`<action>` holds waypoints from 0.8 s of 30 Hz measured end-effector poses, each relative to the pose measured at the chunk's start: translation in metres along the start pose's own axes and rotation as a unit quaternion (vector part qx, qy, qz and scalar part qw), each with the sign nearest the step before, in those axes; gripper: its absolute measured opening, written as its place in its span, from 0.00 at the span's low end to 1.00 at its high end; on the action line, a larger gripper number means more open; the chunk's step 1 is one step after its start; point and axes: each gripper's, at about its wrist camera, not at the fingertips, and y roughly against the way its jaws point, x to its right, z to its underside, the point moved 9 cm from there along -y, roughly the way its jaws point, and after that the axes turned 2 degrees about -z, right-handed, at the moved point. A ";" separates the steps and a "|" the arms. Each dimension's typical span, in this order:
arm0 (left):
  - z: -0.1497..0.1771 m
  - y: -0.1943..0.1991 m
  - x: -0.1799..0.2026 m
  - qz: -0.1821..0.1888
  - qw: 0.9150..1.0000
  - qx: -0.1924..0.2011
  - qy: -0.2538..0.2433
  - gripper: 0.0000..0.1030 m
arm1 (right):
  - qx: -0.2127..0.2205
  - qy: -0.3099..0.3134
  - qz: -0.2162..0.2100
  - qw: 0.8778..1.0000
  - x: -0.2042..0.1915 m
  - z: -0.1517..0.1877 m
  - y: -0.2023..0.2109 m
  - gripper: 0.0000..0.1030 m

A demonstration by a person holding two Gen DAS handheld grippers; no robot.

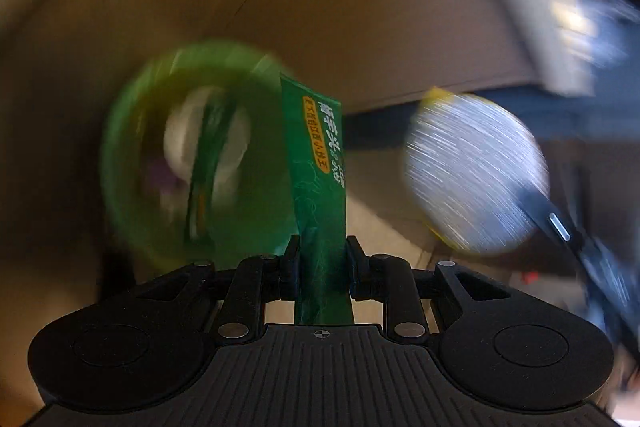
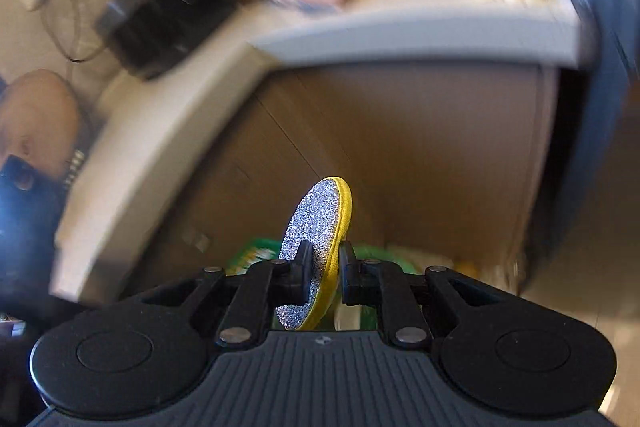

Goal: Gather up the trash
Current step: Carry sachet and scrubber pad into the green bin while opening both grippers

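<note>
I have the left gripper (image 1: 322, 267) clamped on a green packet (image 1: 316, 163) and the right gripper (image 2: 323, 277) pinching a glittery yellow-rimmed disc (image 2: 320, 227), both over the green bin (image 1: 160, 147), neither dropped yet

The green printed carton strip (image 1: 318, 179) stands between the pads of the left tool (image 1: 320, 263), over the brown cardboard box (image 1: 360, 7). To its right, the yellow-rimmed glitter disc (image 1: 476, 173) sits in the right tool (image 2: 323, 277), above the round green plastic container (image 1: 192, 155) inside the box.
</note>
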 end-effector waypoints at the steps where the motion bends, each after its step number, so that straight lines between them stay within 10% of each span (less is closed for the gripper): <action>1: -0.006 -0.022 -0.013 -0.017 1.000 -0.010 0.024 0.25 | -0.010 -0.008 0.003 1.000 0.010 0.006 -0.005 0.13; 5: -0.032 -0.099 -0.055 -0.085 0.995 -0.029 0.052 0.26 | -0.038 -0.022 0.016 0.999 0.038 0.028 -0.021 0.13; 12: -0.056 -0.154 -0.098 -0.036 0.984 -0.018 0.176 0.29 | -0.081 -0.034 0.046 0.995 0.065 0.054 -0.046 0.13; 24: -0.036 -0.083 -0.092 -0.102 0.989 0.101 0.037 0.29 | -0.183 -0.060 0.033 0.981 0.068 0.094 -0.128 0.13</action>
